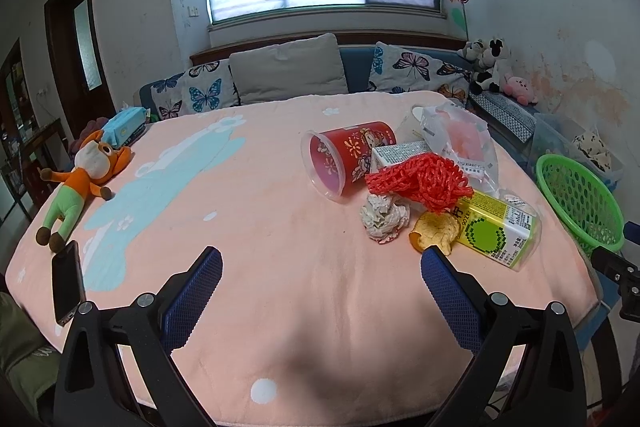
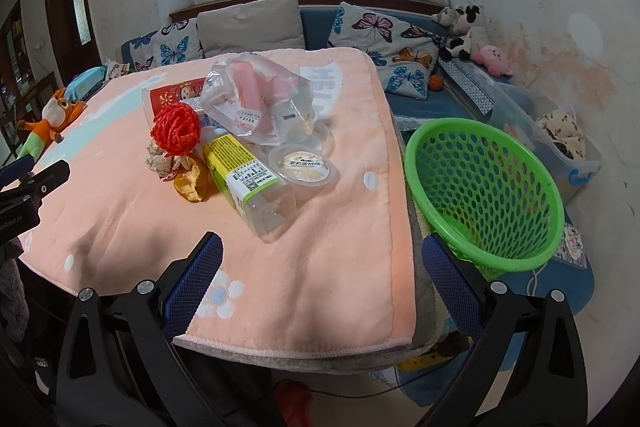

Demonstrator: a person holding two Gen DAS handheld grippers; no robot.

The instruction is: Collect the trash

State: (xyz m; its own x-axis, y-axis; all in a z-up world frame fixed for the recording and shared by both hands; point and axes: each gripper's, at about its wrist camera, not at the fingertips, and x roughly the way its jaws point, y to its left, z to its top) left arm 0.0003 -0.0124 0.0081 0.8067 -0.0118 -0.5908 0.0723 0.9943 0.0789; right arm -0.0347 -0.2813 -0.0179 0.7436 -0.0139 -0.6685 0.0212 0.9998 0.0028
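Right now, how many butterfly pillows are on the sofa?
2. One butterfly pillow lies left of the plain grey cushion; the other butterfly pillow lies on its right, near the stuffed toys. The table may hide more.

Left wrist view: facing across table [image 1: 280,267] from near edge. Right wrist view: overlooking near-right corner, sharing the trash pile [image 2: 240,131].

In your left view the silver carton [image 1: 400,153] lies mostly under the red foam net [image 1: 420,183], and the green basket [image 1: 580,203] is partly hidden at the far right behind the table's edge. In your right view the red cup [image 2: 176,95] hides behind the clear plastic bag [image 2: 256,99], and the label print on the yellow-green bottle [image 2: 248,179] is too small to read.
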